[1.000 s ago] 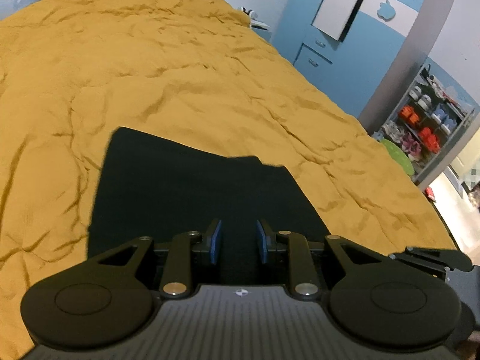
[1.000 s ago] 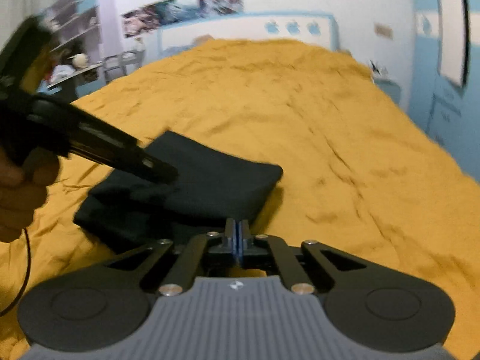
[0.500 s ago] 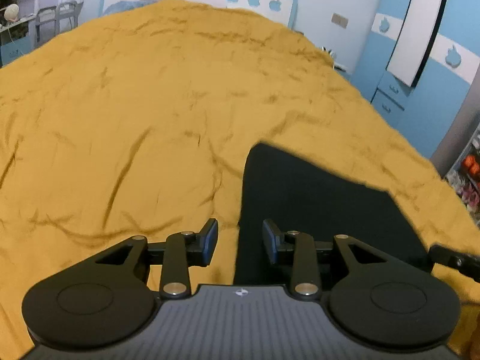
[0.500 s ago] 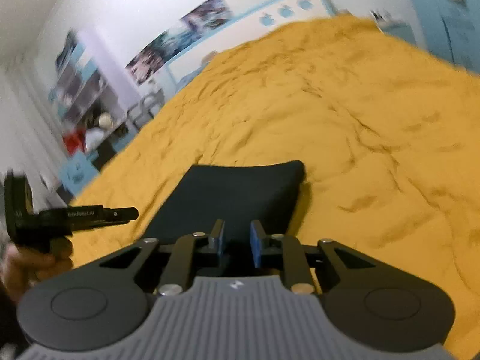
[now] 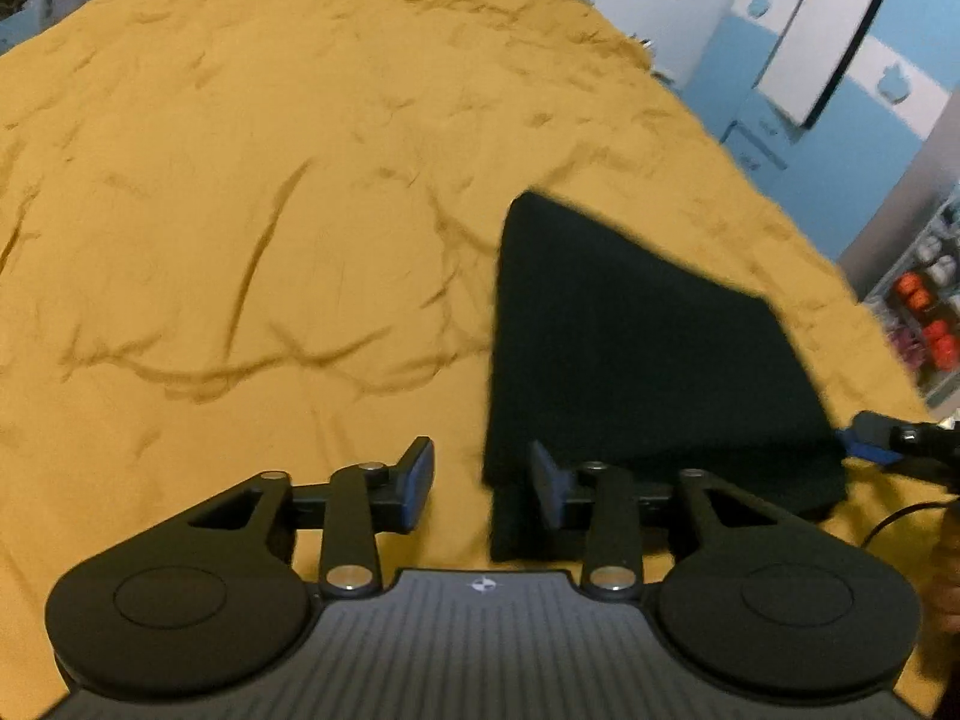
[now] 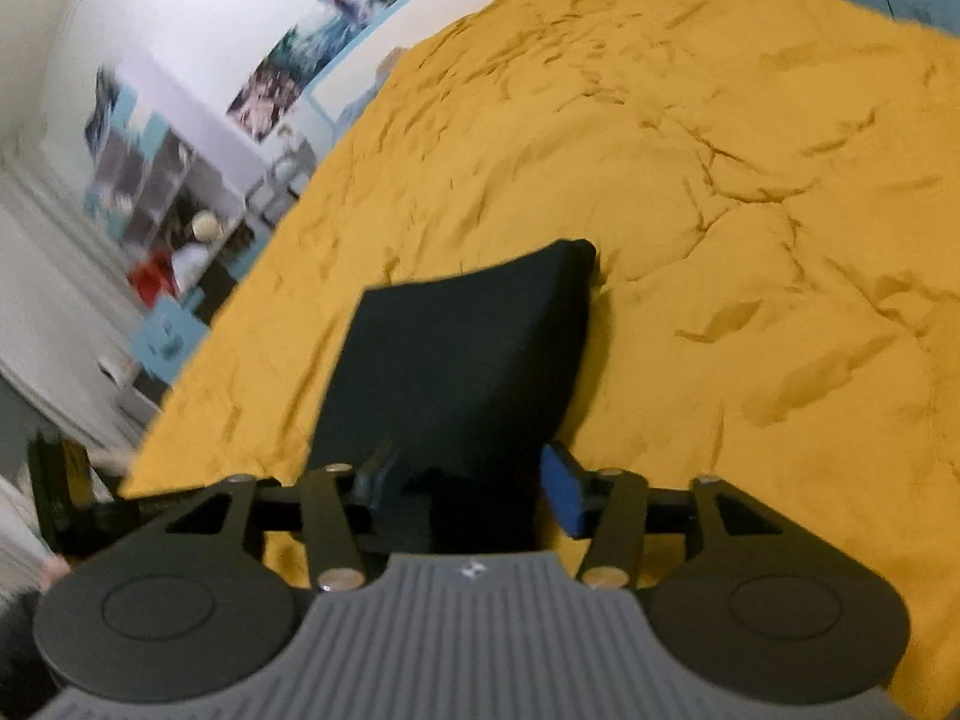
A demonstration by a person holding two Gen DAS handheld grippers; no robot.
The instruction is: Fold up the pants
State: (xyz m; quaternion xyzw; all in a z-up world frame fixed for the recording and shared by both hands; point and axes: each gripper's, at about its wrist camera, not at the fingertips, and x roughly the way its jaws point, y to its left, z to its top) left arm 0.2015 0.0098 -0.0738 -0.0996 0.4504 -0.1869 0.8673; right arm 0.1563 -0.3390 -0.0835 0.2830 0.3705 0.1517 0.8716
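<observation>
The black pants (image 5: 636, 354) lie folded into a flat square packet on the mustard yellow bedspread (image 5: 270, 192). My left gripper (image 5: 483, 483) is open and empty, at the packet's near left corner, with its right finger over the cloth edge. My right gripper (image 6: 474, 483) is open wide and empty, hovering over the near end of the pants (image 6: 462, 360). The tip of the right gripper (image 5: 888, 438) shows at the right edge of the left wrist view. The left gripper's handle (image 6: 60, 498) shows at the far left of the right wrist view.
The yellow bedspread (image 6: 750, 210) spreads wide around the pants. A blue cabinet and wall (image 5: 780, 114) and a shelf of shoes (image 5: 924, 312) stand right of the bed. Shelves and a desk (image 6: 174, 222) stand on the other side.
My right gripper went from shut to wide open and pulled back over the pants' near end. My left gripper swung left off the middle of the pants to their left corner, staying open.
</observation>
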